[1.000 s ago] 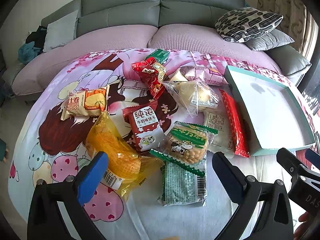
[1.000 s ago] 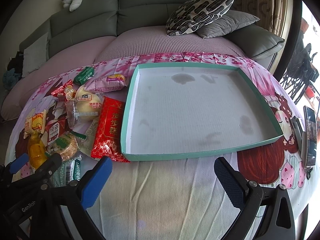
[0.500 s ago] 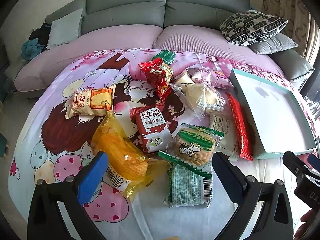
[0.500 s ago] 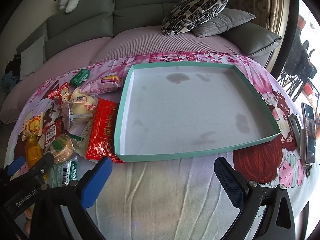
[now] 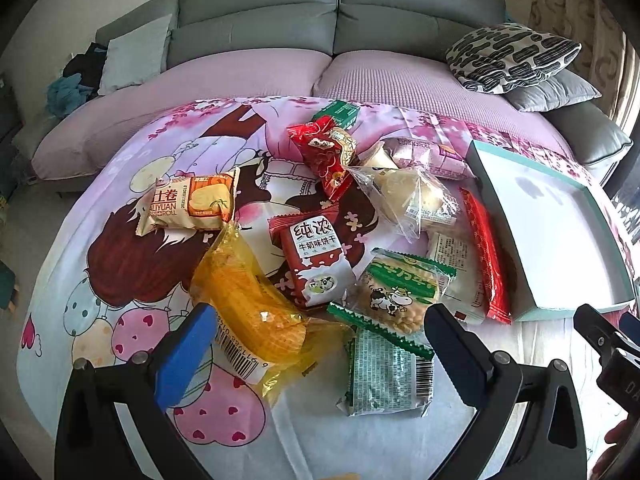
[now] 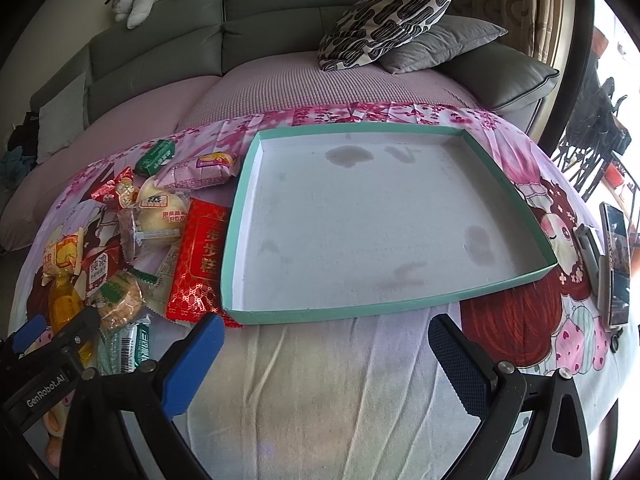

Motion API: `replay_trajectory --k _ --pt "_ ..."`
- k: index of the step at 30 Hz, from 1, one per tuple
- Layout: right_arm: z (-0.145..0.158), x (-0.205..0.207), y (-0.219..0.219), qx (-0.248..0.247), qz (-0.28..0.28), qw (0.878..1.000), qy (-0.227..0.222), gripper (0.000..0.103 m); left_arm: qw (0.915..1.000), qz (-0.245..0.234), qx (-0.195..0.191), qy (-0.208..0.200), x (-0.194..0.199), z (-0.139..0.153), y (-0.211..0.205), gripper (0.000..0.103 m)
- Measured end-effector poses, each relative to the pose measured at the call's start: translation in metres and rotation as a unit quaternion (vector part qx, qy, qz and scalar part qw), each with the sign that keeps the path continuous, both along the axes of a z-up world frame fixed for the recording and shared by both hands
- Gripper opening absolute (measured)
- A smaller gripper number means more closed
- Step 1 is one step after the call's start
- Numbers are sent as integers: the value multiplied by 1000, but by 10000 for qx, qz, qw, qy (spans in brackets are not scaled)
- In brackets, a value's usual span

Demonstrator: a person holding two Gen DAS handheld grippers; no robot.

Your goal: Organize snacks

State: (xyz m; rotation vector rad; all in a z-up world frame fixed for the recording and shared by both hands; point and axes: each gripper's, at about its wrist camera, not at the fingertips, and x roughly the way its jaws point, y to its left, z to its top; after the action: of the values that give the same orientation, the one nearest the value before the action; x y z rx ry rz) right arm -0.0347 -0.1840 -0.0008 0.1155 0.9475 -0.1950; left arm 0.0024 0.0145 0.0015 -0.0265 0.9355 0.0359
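Several snack packets lie in a heap on a cartoon-print cloth: a yellow bag [image 5: 248, 304], a maroon milk-biscuit pack [image 5: 316, 264], a green biscuit pack [image 5: 396, 292], a flat green-and-silver packet [image 5: 384, 372], a clear bun bag [image 5: 412, 200] and a long red packet [image 6: 196, 264]. A shallow teal-rimmed box [image 6: 384, 308] with a white floor holds nothing and sits right of the heap. My left gripper [image 5: 320, 344] is open just before the yellow bag and the green packets. My right gripper [image 6: 324, 360] is open, in front of the box's near rim.
A grey sofa [image 5: 260, 12] with purple seat cushions runs behind the cloth, with patterned and grey pillows [image 6: 392, 20] at the right. A phone on a stand [image 6: 614, 264] sits at the cloth's right edge. Bare cloth [image 6: 320, 400] lies below the box.
The left view has shifted so the snack heap sits a little further right and lower in the frame. The right gripper has drifted right along the box's near rim. Both stay open.
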Motion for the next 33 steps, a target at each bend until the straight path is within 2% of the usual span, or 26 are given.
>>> replay_trajectory --k 18,27,29,33 --pt "4 -1 4 25 4 10000 -33 103 10000 38 -76 -31 -2 9 8 103" --pt "6 2 47 418 645 9970 -36 103 9977 527 -416 -100 -8 18 44 103" --pt "4 4 57 534 768 9956 -3 103 9974 555 -465 12 -8 14 48 103" --pt "-4 9 82 385 1020 9940 112 103 9965 567 -557 240 -5 8 53 103"
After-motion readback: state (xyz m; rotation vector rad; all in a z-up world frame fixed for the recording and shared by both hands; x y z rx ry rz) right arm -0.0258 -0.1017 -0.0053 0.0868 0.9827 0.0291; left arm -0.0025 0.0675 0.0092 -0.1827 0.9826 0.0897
